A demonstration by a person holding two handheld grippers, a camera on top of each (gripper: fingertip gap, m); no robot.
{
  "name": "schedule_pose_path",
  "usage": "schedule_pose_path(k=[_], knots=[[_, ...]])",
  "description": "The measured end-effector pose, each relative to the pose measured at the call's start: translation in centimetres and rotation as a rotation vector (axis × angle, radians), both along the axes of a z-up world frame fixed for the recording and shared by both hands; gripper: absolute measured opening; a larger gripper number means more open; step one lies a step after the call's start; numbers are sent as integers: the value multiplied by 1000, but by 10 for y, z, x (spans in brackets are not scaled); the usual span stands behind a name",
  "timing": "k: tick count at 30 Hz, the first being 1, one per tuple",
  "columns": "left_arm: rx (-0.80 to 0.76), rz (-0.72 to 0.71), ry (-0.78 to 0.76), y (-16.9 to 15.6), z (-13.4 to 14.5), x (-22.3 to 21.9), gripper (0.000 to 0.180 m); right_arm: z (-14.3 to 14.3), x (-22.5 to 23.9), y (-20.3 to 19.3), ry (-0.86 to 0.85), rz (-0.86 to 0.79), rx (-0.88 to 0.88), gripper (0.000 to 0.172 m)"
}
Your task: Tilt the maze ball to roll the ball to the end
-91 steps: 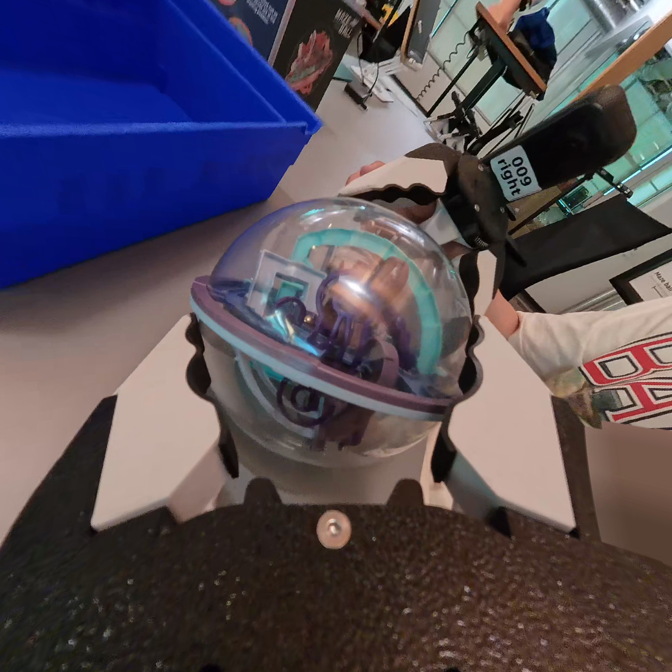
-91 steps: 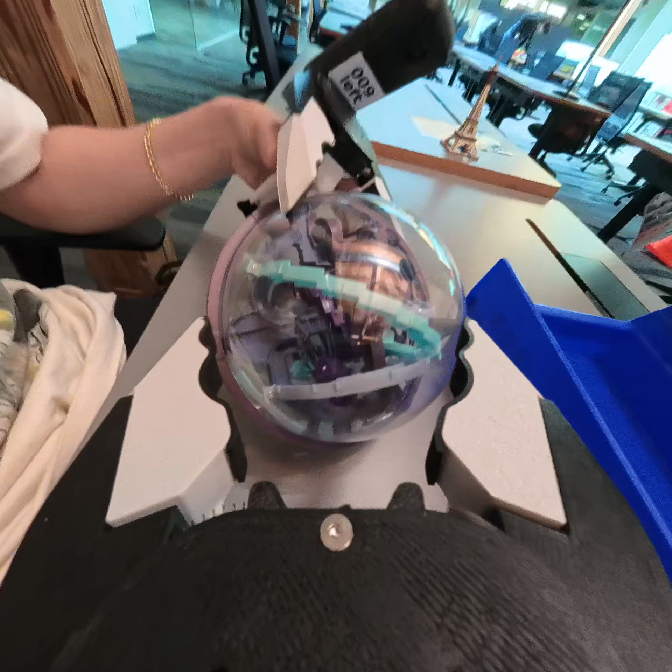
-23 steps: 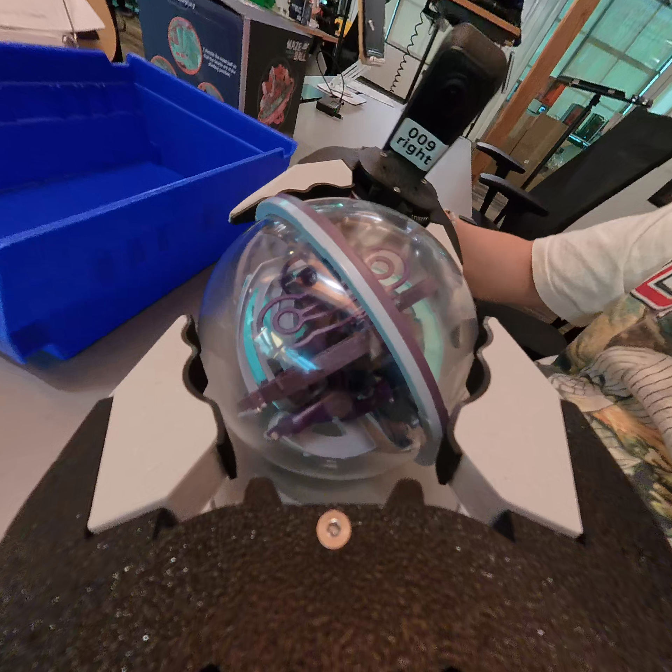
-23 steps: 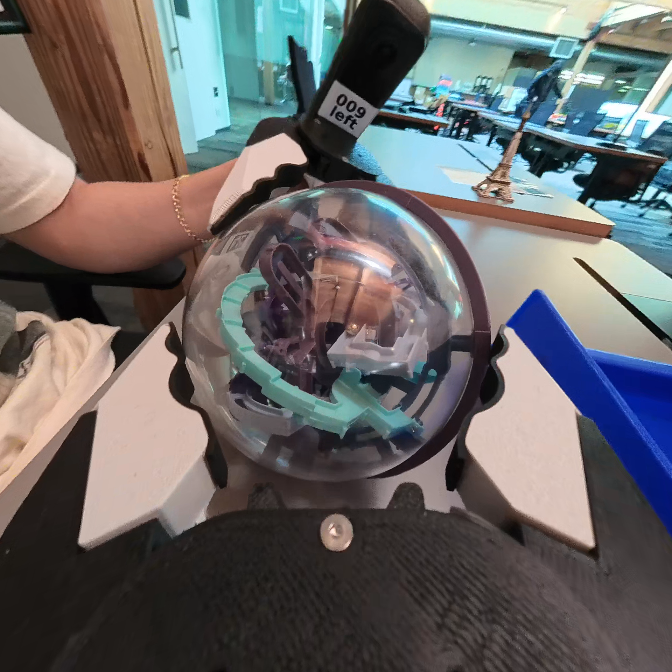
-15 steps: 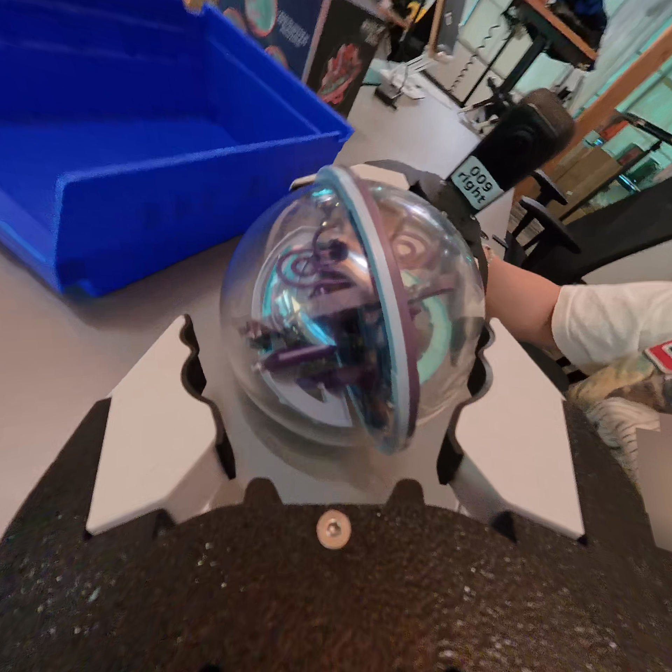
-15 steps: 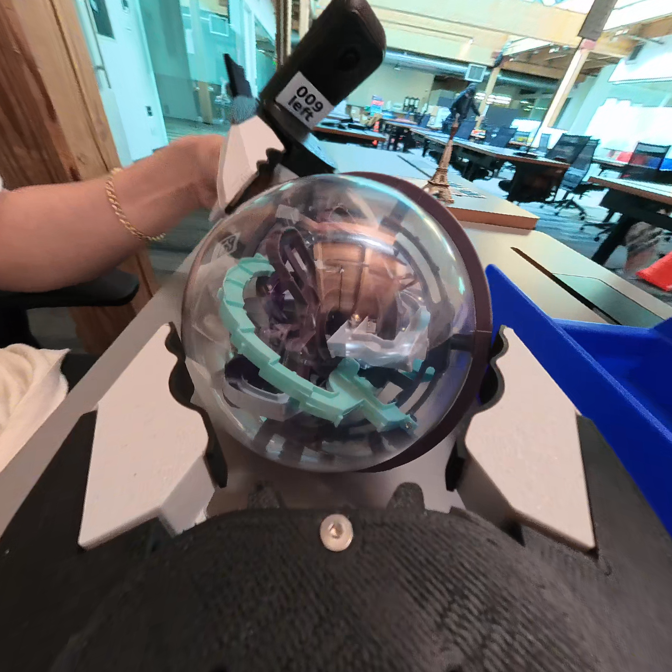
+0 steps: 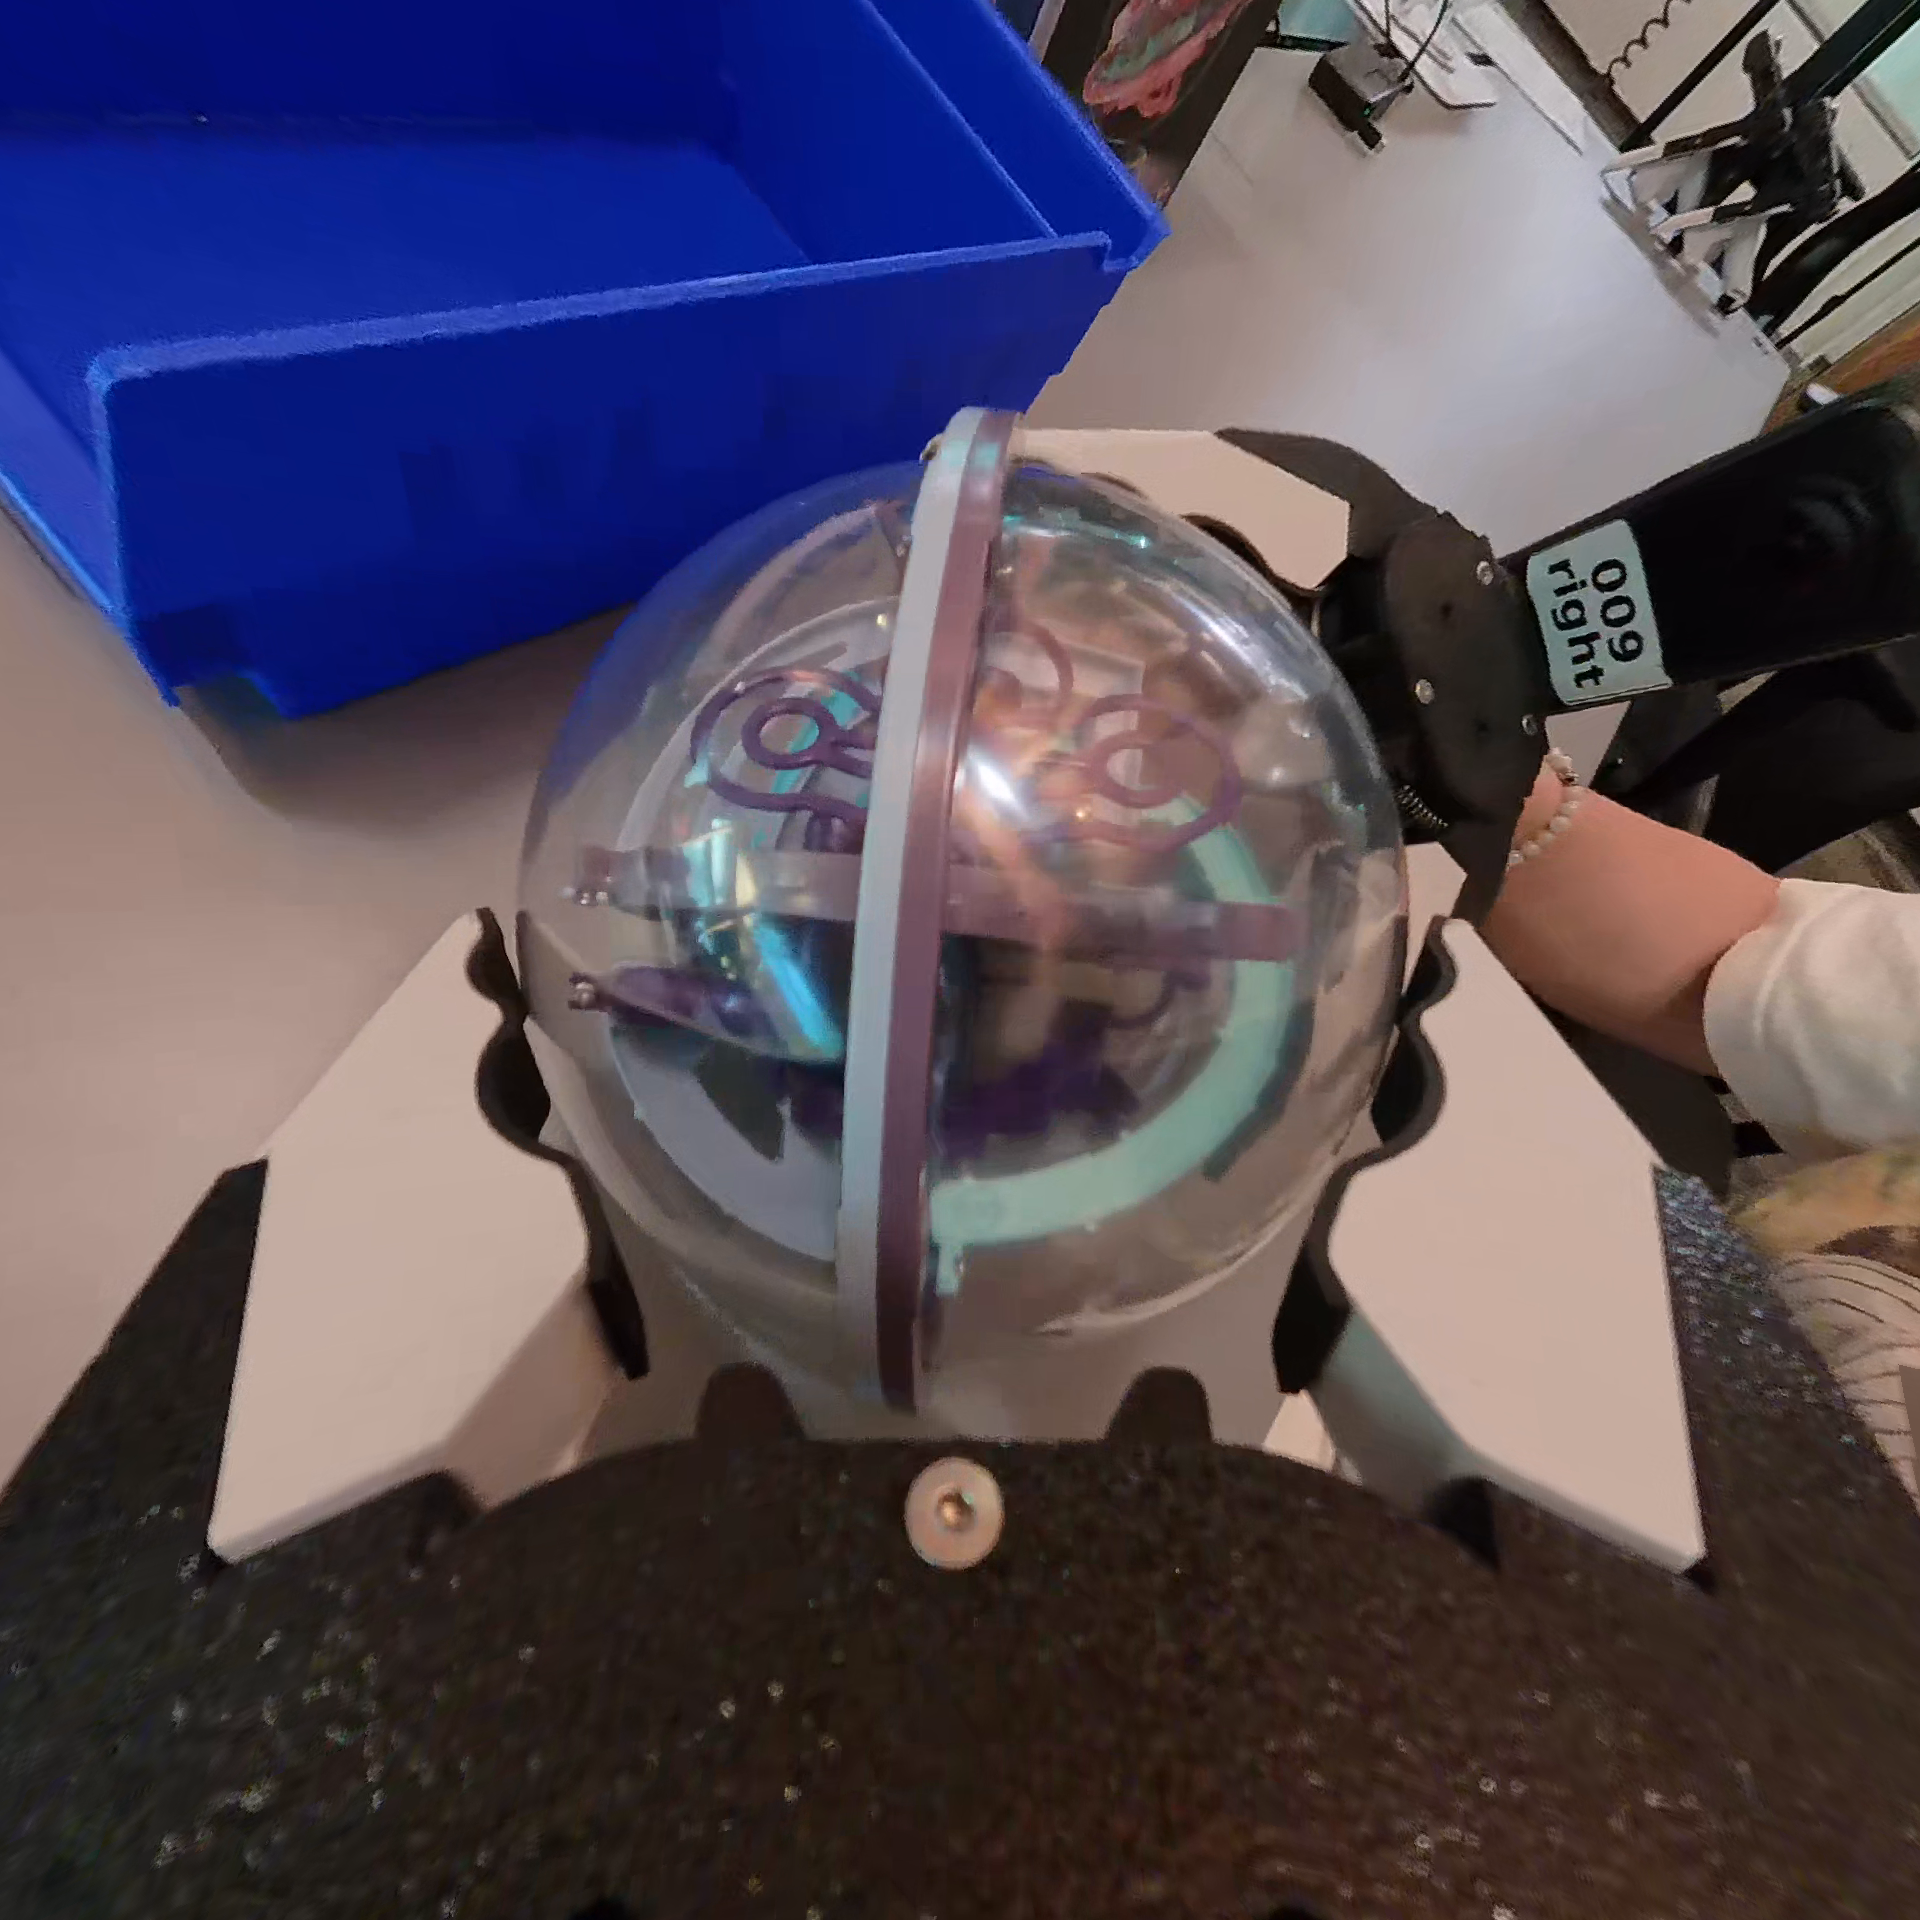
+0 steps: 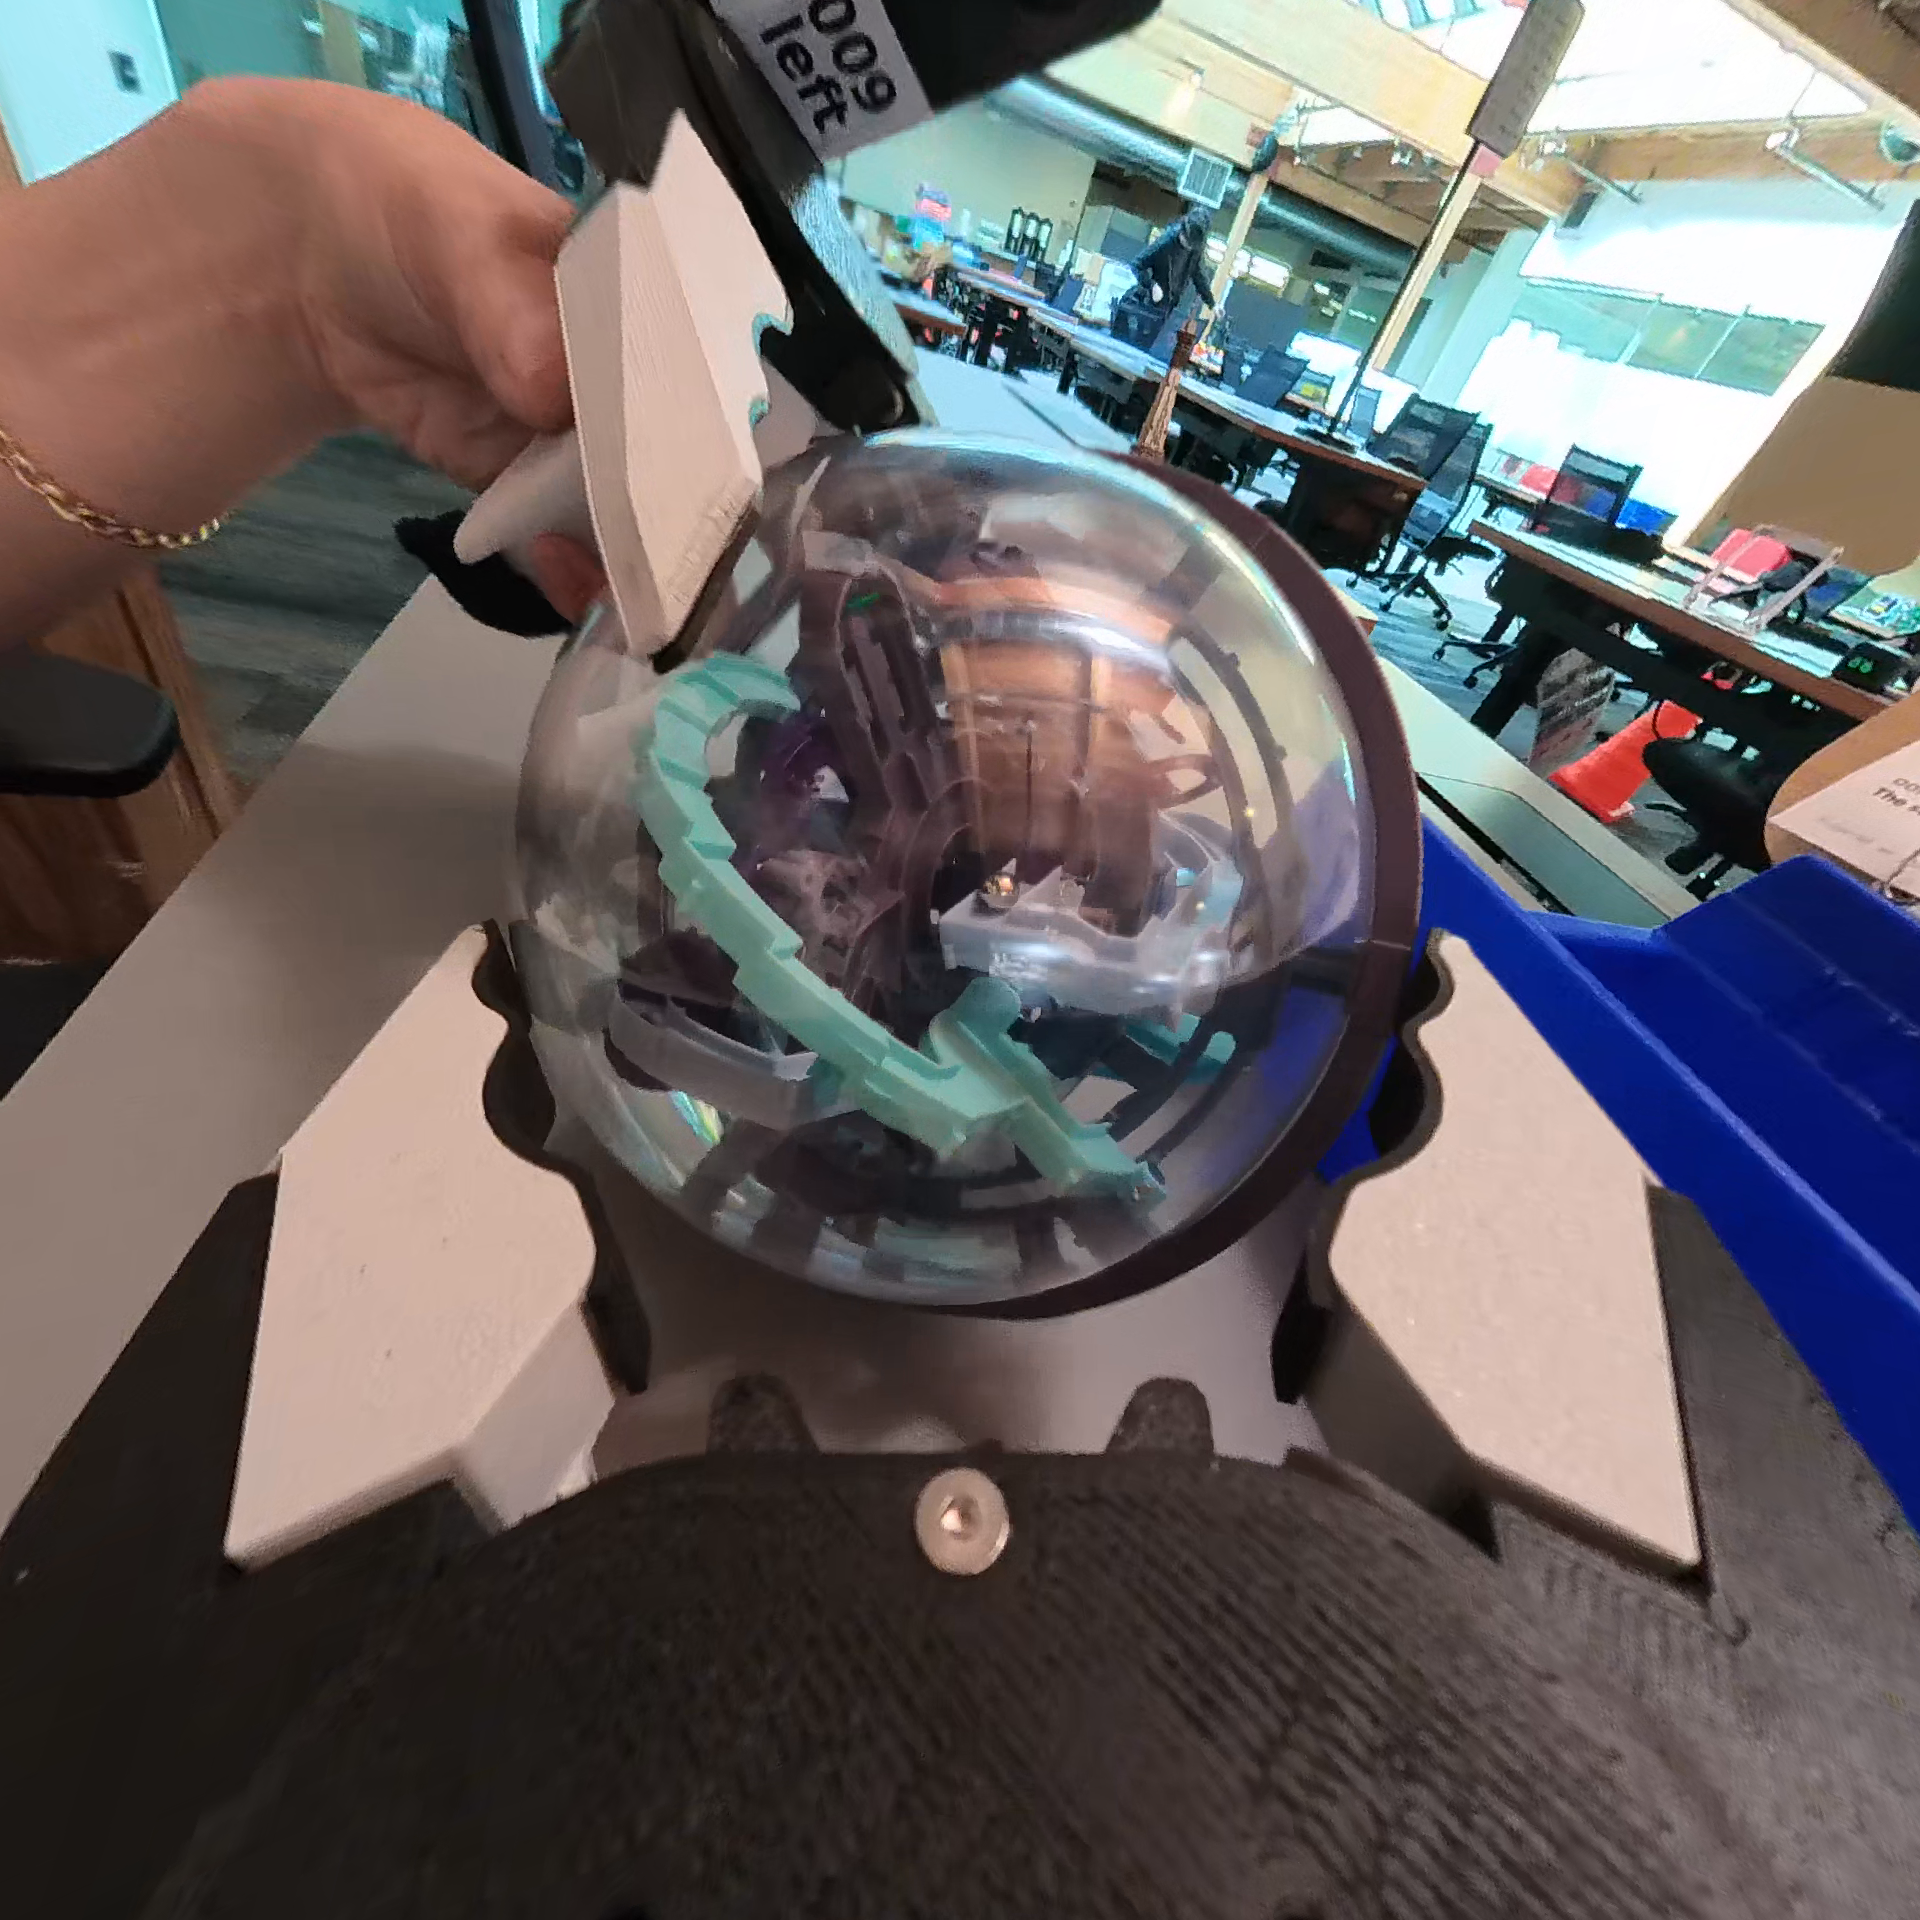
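The maze ball (image 7: 1091,831) is a clear sphere with purple, teal and grey tracks inside and a purple ring around its middle. My left gripper (image 7: 961,935) is shut on it, with a black pad pressed on each side. My right gripper (image 8: 961,935) is shut on the maze ball (image 8: 831,831) from the opposite side, pads touching both flanks. Together they hold it just above the table (image 7: 208,883). A small steel ball (image 8: 1000,885) sits on a grey ledge inside. The right gripper (image 7: 1434,665) shows behind the sphere, and the left gripper's white finger (image 8: 665,416) rests on its upper left.
A blue plastic bin (image 7: 520,312) stands on the table close beside the sphere; it also shows at the right of the right wrist view (image 8: 1714,1091). A person's hand (image 8: 312,291) and forearm (image 7: 1621,935) hold the grippers. Desks and chairs stand far behind.
The sphere has been turned: its purple ring went from slanted to nearly upright in the left wrist view. The left gripper rose higher over the sphere. Both grasps stayed on it.
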State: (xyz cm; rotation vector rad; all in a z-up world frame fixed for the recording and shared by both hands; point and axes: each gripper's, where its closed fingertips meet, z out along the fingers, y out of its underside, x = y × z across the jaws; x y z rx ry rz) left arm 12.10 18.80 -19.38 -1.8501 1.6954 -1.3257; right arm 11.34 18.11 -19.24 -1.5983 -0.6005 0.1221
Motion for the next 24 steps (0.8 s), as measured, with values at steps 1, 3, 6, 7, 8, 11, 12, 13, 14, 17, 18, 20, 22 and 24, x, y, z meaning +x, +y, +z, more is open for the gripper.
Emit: schedule_pose_path(k=[1, 3, 6, 7, 8, 11, 12, 13, 14, 17, 18, 20, 22, 24], knots=[[15, 6, -19, 1, 2, 2, 157, -5, 1, 0, -29, -5, -19, 157], [59, 19, -76, 4, 9, 7, 157, -25, 4, 1, -146, -18, -82, 158], [156, -21, -83, 2, 13, 3, 156, -35, 0, 0, -217, -2, -112, 157], [168, -32, -80, 2, 12, 1, 156, -34, -1, -1, -219, 11, -107, 157], [167, -42, -85, 2, 12, 0, 156, -32, -2, -2, -203, 29, -108, 156], [165, -85, -102, 1, 12, -2, 156, -20, -3, -6, -75, 107, -143, 152], [167, -95, -104, 1, 12, -3, 156, -16, -3, -7, -24, 135, -168, 154], [169, -103, -108, 0, 13, -3, 156, -11, -2, -8, 17, 168, -187, 152], [170, -113, -117, 0, 13, -3, 156, -5, -2, -8, 49, 200, -192, 150], [157, -184, -148, -11, 13, -3, 156, 3, -8, -8, 117, 308, -243, 152], [157, -218, -170, -17, 14, -2, 156, -1, -17, -9, 117, 364, -279, 154], [184, -241, -188, -20, 14, -2, 158, -3, -23, -7, 118, 382, -288, 157], [199, -238, -191, -17, 15, -5, 157, -2, -24, -5, 134, 366, -270, 157], [231, -222, -224, -15, 18, -4, 157, 0, -23, -6, 156, 341, -237, 157]])
